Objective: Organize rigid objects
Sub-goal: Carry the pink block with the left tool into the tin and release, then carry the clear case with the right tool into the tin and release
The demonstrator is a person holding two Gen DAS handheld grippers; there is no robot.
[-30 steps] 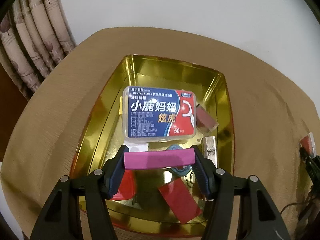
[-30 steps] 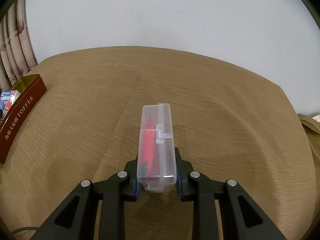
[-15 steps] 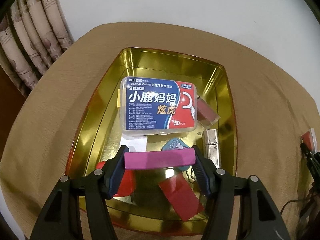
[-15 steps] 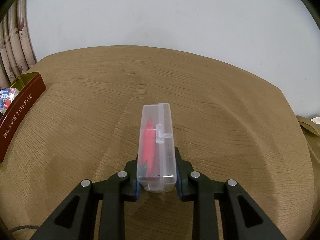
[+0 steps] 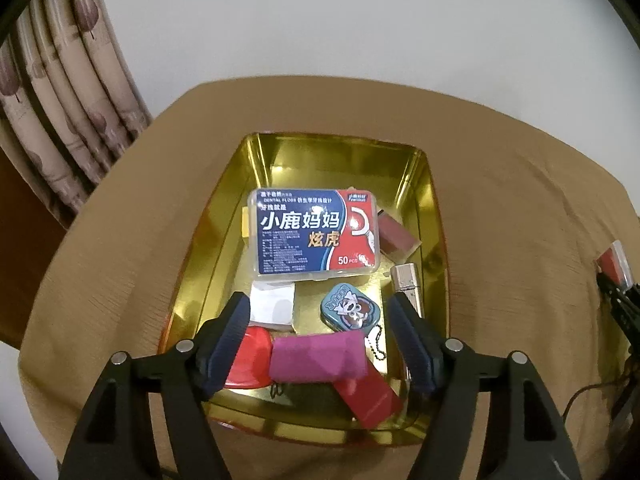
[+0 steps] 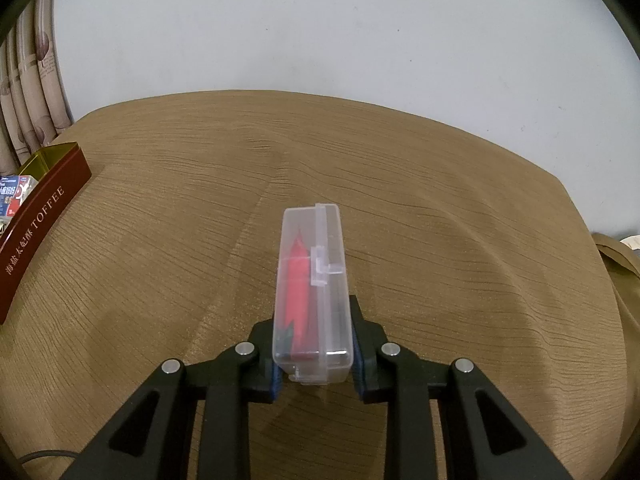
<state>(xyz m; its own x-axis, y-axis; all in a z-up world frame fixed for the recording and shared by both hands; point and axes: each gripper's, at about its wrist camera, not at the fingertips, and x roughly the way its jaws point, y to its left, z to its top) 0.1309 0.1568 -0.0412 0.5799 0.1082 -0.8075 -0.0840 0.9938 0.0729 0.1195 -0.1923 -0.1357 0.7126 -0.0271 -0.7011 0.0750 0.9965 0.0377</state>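
Note:
In the left wrist view a gold tin (image 5: 434,216) stands on the brown tablecloth. My left gripper (image 5: 320,318) is open above its near end. A magenta block (image 5: 318,356) lies loose in the tin between the fingers, touching neither. The tin also holds a blue dental floss box (image 5: 314,234), a teal keychain tin (image 5: 352,310), a silver lighter (image 5: 408,282) and red pieces. In the right wrist view my right gripper (image 6: 314,354) is shut on a clear plastic case (image 6: 312,292) with red items inside, held on edge above the cloth.
The tin's dark red outer wall (image 6: 38,220) marked TOFFEE shows at the far left of the right wrist view. Curtains (image 5: 60,120) hang behind the table's left side. The right gripper with its case (image 5: 612,272) shows at the right edge of the left wrist view.
My left gripper has opened and let go of the magenta block, which dropped into the tin. The left gripper has pulled back and up. The right gripper holds still.

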